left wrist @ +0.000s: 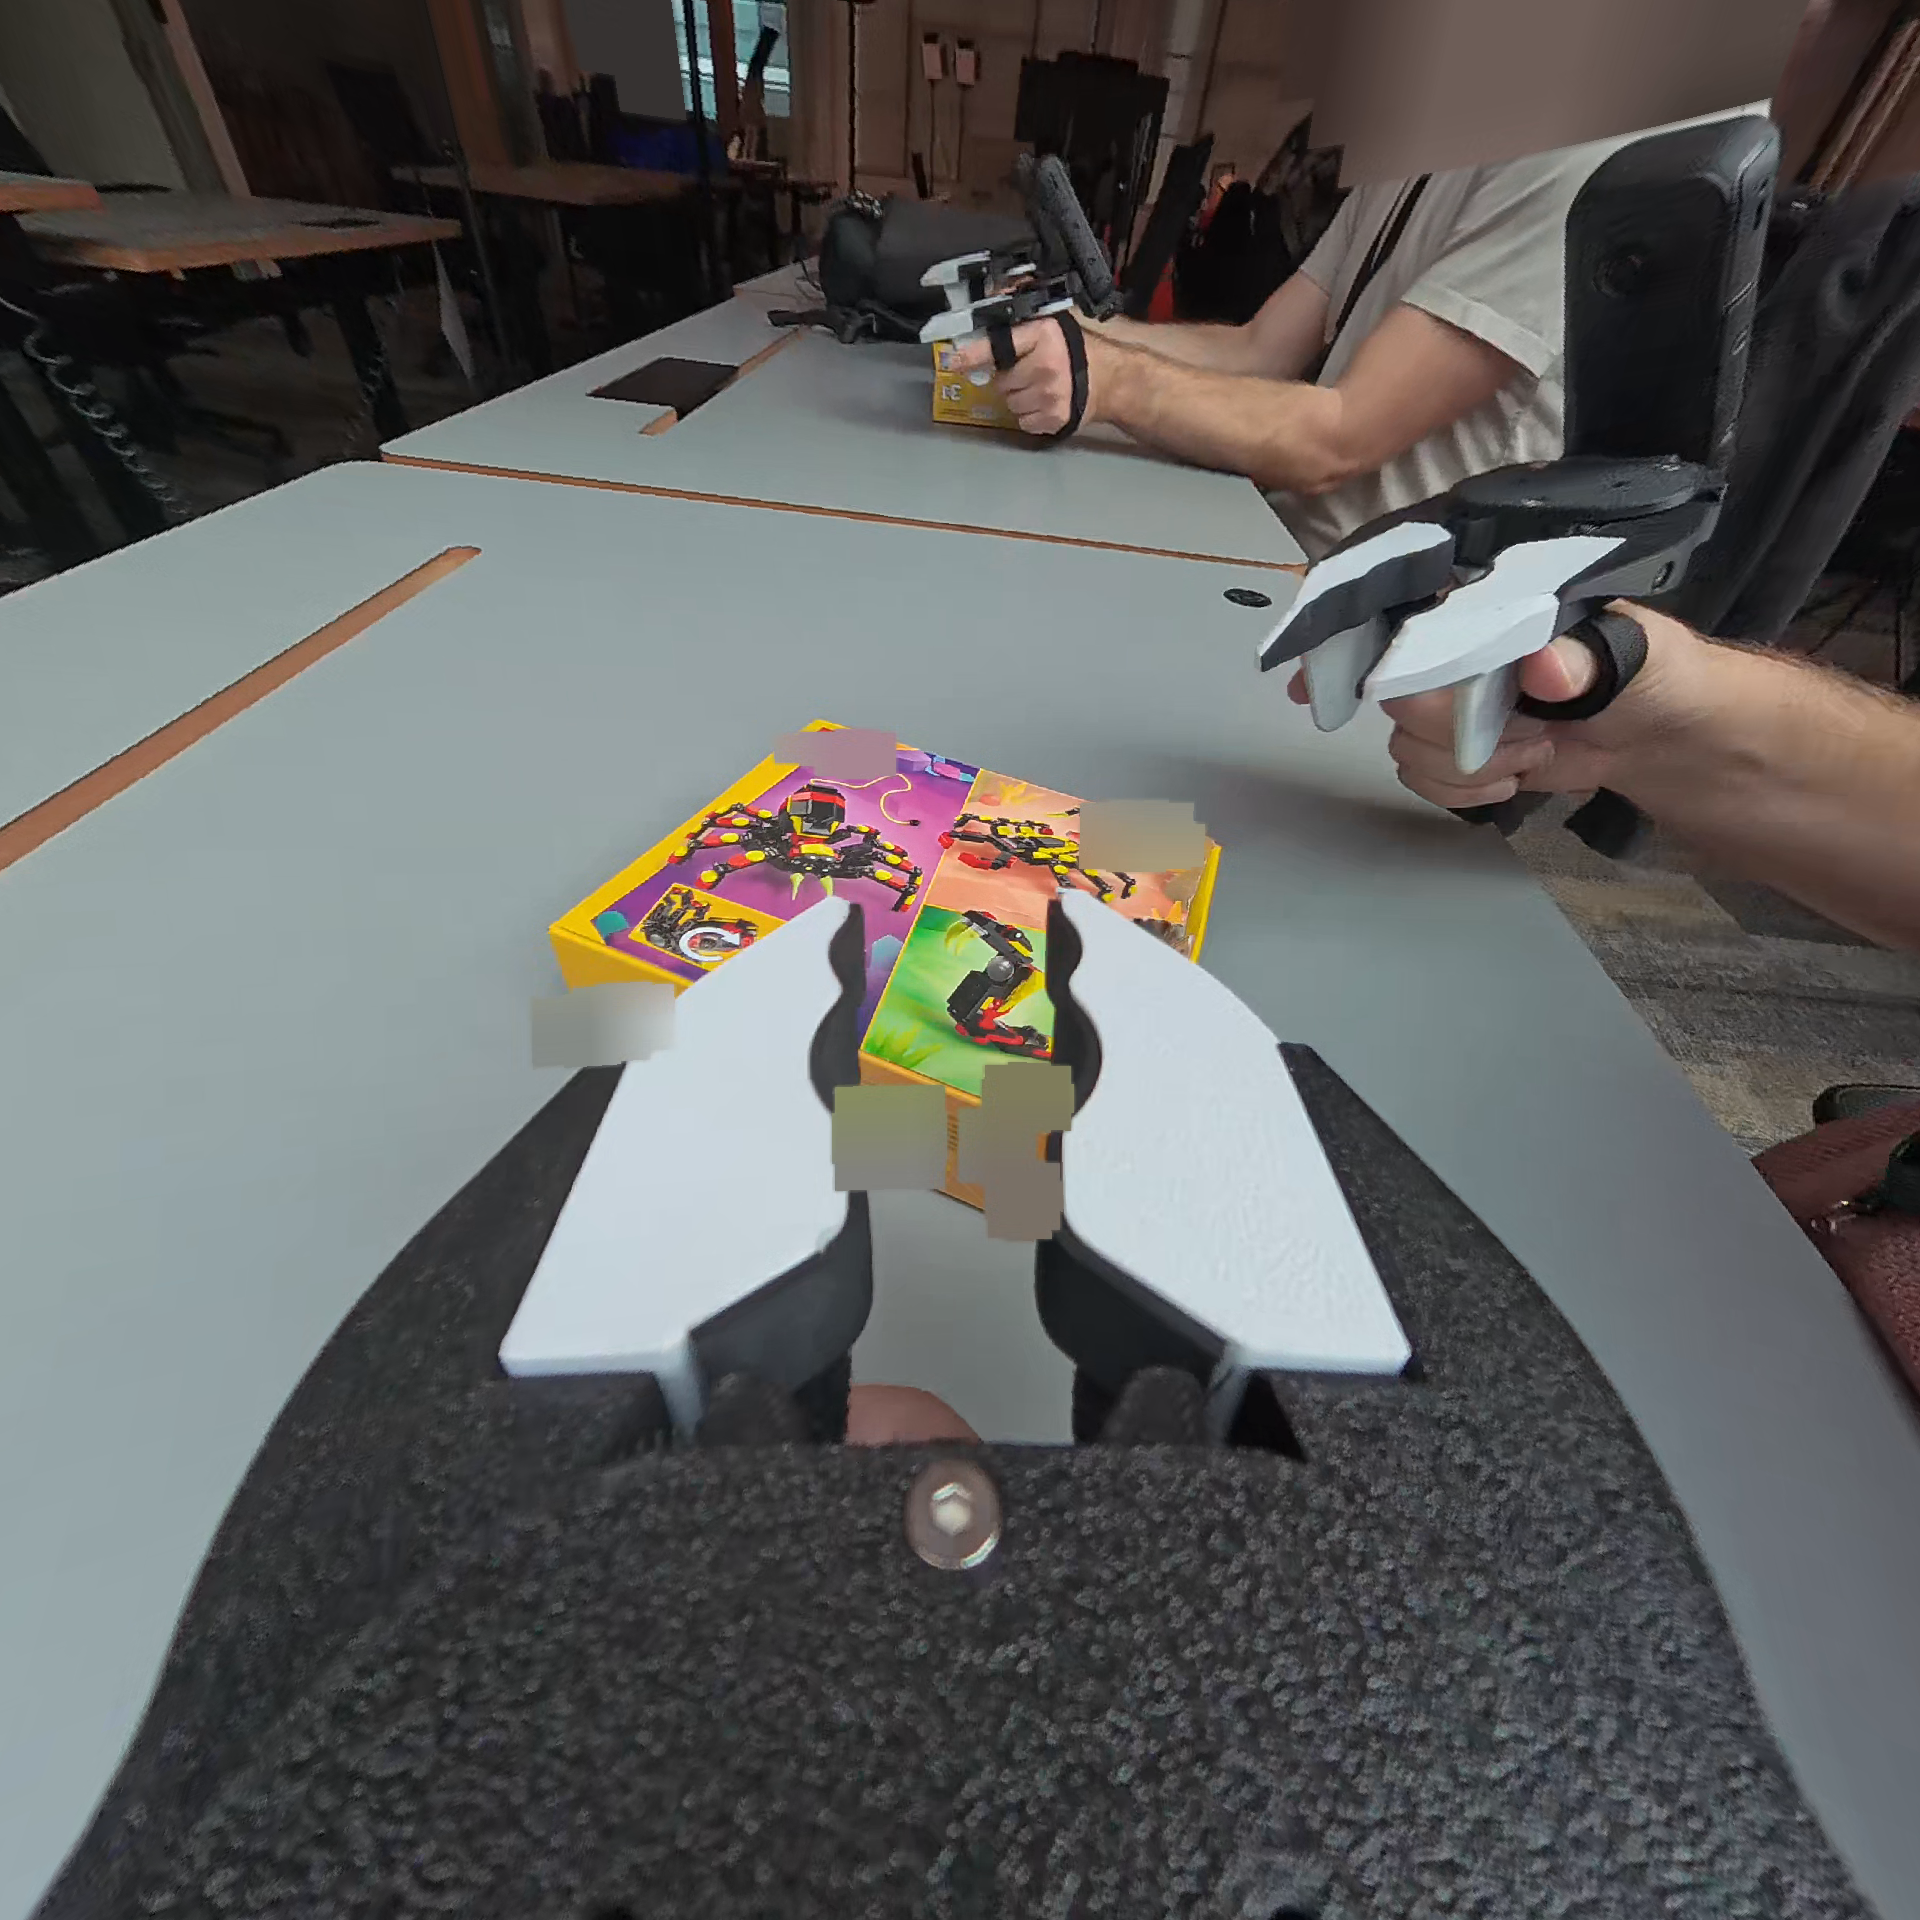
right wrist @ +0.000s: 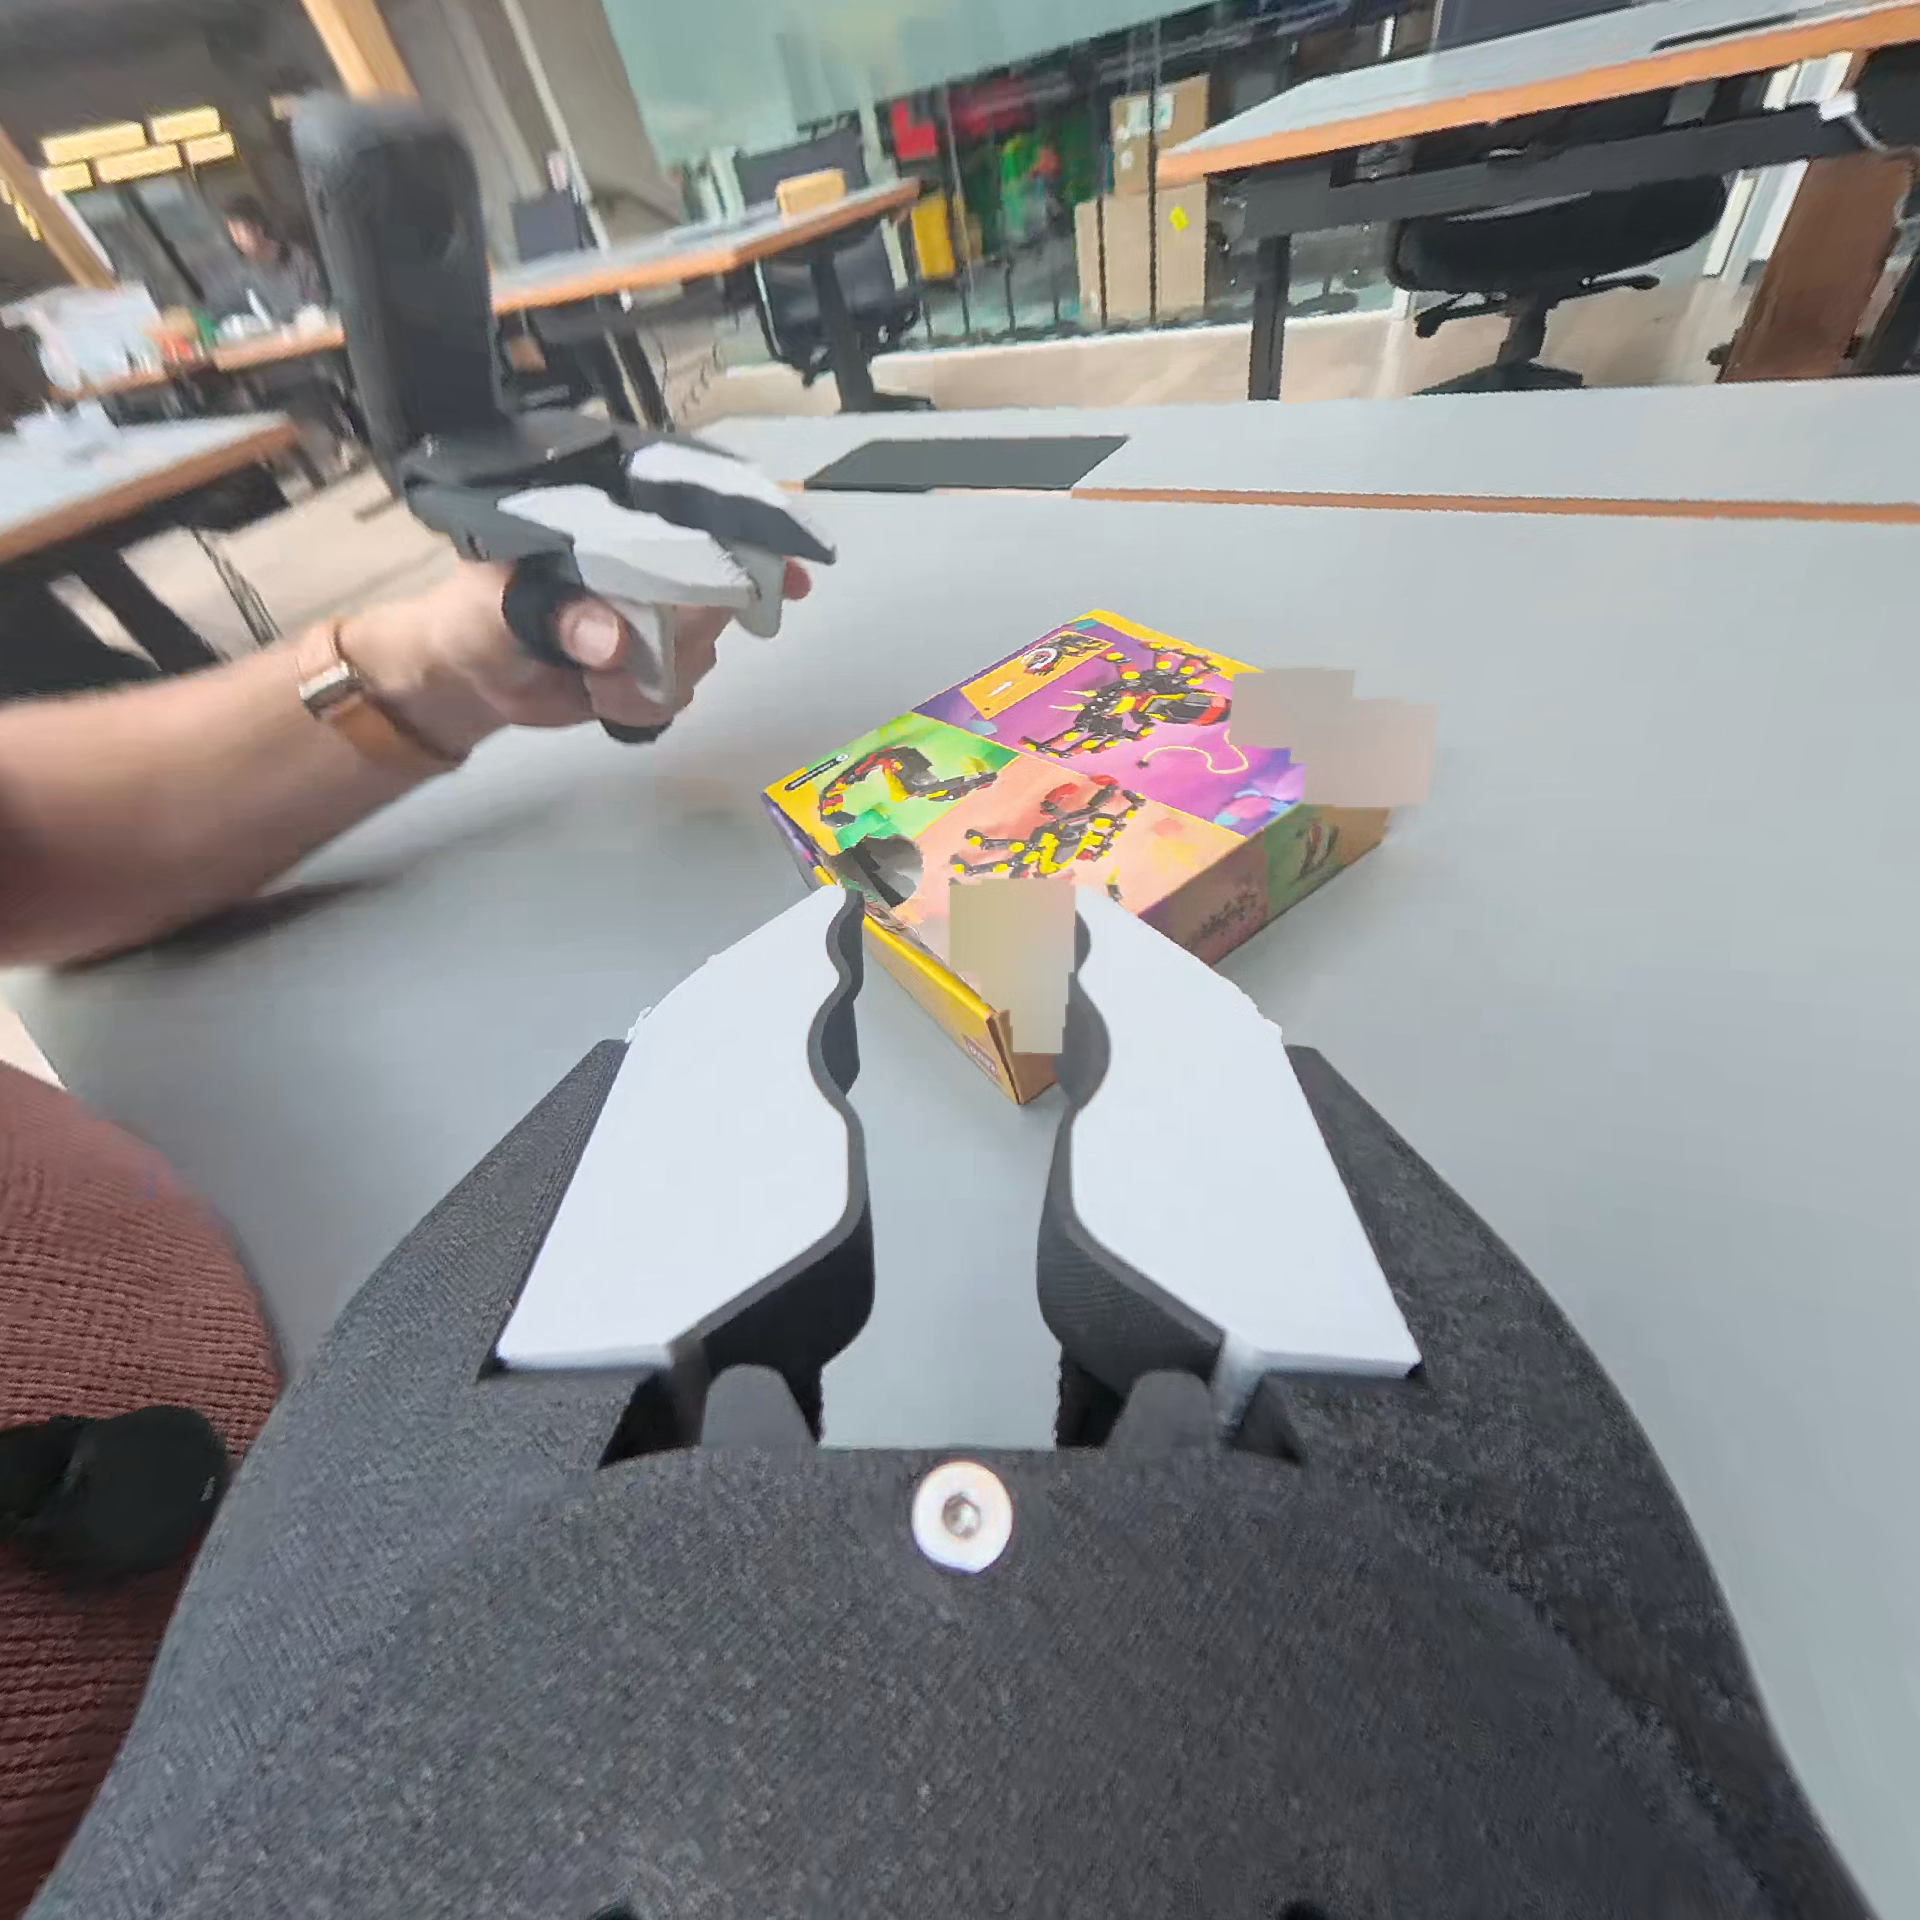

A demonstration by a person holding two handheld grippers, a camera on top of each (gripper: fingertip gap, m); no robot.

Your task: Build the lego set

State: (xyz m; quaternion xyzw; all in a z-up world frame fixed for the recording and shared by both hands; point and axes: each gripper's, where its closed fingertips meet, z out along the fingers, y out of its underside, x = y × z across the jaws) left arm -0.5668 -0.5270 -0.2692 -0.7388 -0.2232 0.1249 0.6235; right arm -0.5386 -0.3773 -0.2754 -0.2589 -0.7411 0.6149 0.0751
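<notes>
Presently, the lego set box [left wrist: 883,894] lies flat and closed on the grey table [left wrist: 312,831], picture side up, with no bricks out; you are, by this evidence, at the very start of the build, and the step in hand is to open the box. Your left gripper [left wrist: 951,914] hovers just short of the box's near edge, its two white fingers [left wrist: 727,1091] apart and holding nothing. Your right gripper [right wrist: 961,904] faces one corner of the box from the other side, jaws likewise apart and empty; in the left wrist view it hangs above the table, apart from the box. To do this step well, you should probably pin the box with one gripper across a short side and keep it flat, so that it cannot slide on the smooth table. Work the other gripper's fingertip under the end flap [right wrist: 1003,1049], which appears slightly lifted at the near corner in the right wrist view. Close gently: thin card is likely to crush or tear if you squeeze hard. At the neighbouring table [left wrist: 831,436], another person [left wrist: 1226,405] handles a similar gripper; it is no part of your task.
</notes>
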